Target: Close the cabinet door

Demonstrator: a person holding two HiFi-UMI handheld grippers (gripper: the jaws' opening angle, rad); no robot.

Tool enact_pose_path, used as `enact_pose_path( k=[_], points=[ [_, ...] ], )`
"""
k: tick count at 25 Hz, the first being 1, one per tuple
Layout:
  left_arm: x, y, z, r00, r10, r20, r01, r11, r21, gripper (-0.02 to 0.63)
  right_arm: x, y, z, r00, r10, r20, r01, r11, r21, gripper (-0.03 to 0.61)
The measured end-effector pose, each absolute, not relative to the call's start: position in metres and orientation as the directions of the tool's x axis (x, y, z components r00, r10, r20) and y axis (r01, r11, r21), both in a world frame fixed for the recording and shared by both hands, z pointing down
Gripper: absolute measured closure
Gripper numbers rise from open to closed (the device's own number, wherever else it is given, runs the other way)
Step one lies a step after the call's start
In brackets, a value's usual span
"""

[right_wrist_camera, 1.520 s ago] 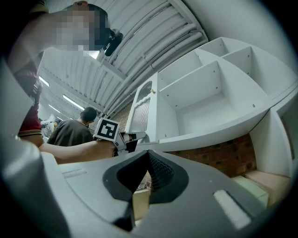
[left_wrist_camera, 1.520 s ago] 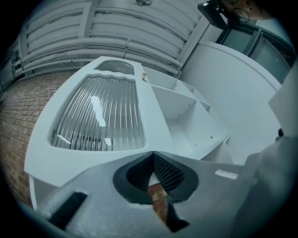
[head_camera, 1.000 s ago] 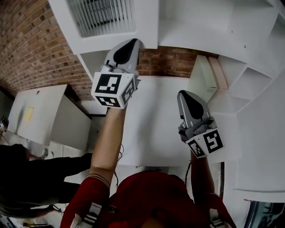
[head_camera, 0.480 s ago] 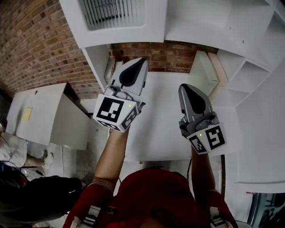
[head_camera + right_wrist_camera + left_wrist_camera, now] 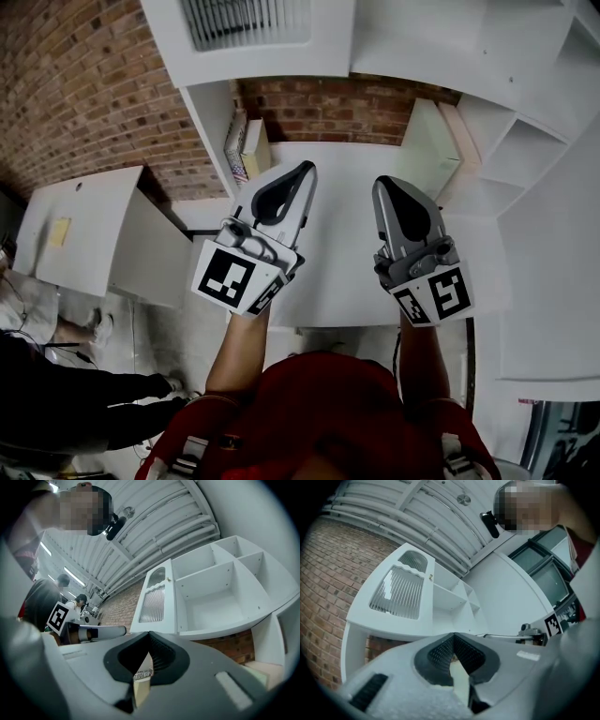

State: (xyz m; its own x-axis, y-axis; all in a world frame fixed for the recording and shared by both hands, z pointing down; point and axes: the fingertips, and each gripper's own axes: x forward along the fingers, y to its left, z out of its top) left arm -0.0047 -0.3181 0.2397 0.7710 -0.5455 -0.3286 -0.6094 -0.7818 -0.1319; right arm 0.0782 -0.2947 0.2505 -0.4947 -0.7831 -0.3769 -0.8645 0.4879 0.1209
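Note:
The white cabinet door [image 5: 248, 33] with its ribbed glass panel is at the top of the head view and looks flat against the cabinet front. It also shows in the left gripper view as the door [image 5: 401, 592] and in the right gripper view as the door [image 5: 154, 597]. My left gripper [image 5: 302, 172] hangs below the door, apart from it, over the white desk [image 5: 347, 272]. Its jaws are shut and empty [image 5: 453, 635]. My right gripper [image 5: 388, 184] is beside it, level with it, also shut on nothing [image 5: 149, 633].
Open white shelves [image 5: 525, 150] stand to the right of the door. Books [image 5: 246, 145] stand in the nook under the cabinet, against the brick wall [image 5: 75, 84]. A low white cabinet [image 5: 84, 234] stands at the left, with a person's legs [image 5: 66, 394] below it.
My left gripper has come down and back from the door's lower edge to over the desk. The right gripper has shifted only slightly. The person at lower left has moved.

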Motion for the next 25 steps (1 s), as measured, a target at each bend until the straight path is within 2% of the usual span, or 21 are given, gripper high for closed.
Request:
enact_pose_path(
  k=[12,25],
  points=[
    [-0.022,-0.299,0.250,0.758,-0.570,-0.316,-0.628,-0.769,-0.117,0.612,0.062,-0.284,0.258,-0.525,-0.766,-0.371,-0.845,0.519,0.124,0.566],
    [-0.010,-0.294,0.250,0.765,-0.566,-0.308,-0.622,-0.773,-0.125,0.612,0.075,-0.280,0.261,-0.520,-0.769,-0.372,-0.847,0.520,0.111,0.566]
  ],
)
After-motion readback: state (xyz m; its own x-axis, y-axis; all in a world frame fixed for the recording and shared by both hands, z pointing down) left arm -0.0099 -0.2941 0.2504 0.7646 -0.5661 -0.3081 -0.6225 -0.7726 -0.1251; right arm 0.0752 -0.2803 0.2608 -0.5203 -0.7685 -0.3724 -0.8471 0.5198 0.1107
